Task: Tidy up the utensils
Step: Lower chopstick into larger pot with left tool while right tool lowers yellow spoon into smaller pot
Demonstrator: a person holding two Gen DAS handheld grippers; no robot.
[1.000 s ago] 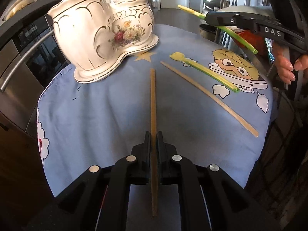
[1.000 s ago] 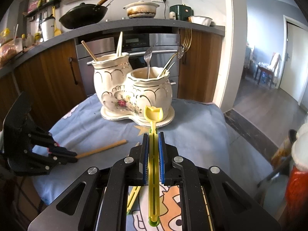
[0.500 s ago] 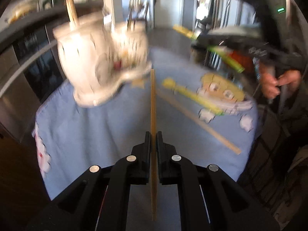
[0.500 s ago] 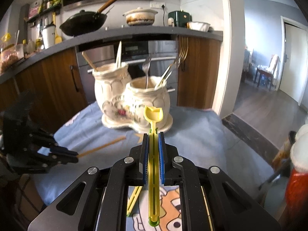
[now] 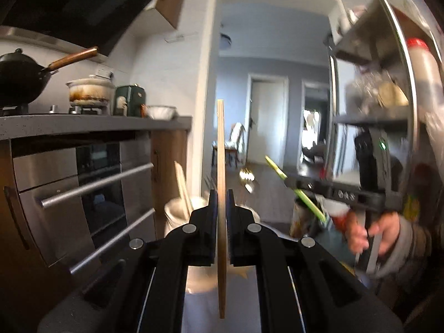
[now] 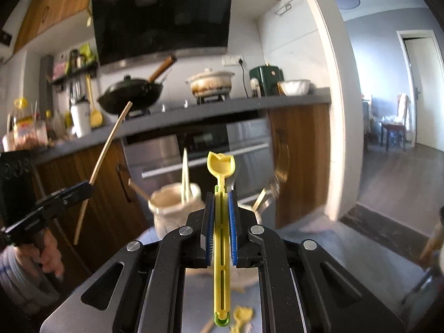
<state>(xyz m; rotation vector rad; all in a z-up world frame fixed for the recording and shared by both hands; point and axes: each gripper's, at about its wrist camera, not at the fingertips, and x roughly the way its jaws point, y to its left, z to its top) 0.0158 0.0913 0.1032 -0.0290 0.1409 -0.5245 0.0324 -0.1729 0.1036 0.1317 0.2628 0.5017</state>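
Holding a wooden chopstick (image 6: 102,163) clamped mid-length, the left gripper (image 6: 88,187) sits left of the ceramic holder (image 6: 173,208), its fingers shut tight on the stick. To the right of that, just above and in front of the holder, the right gripper (image 6: 221,216) is closed on a yellow-green utensil (image 6: 221,222), its tulip-shaped head forward. Doing this well likely means tipping each utensil near upright over the holder's mouth and releasing only once the tip is inside. Blur smears the holder; its second compartment and the tabletop are mostly hidden behind the right gripper.
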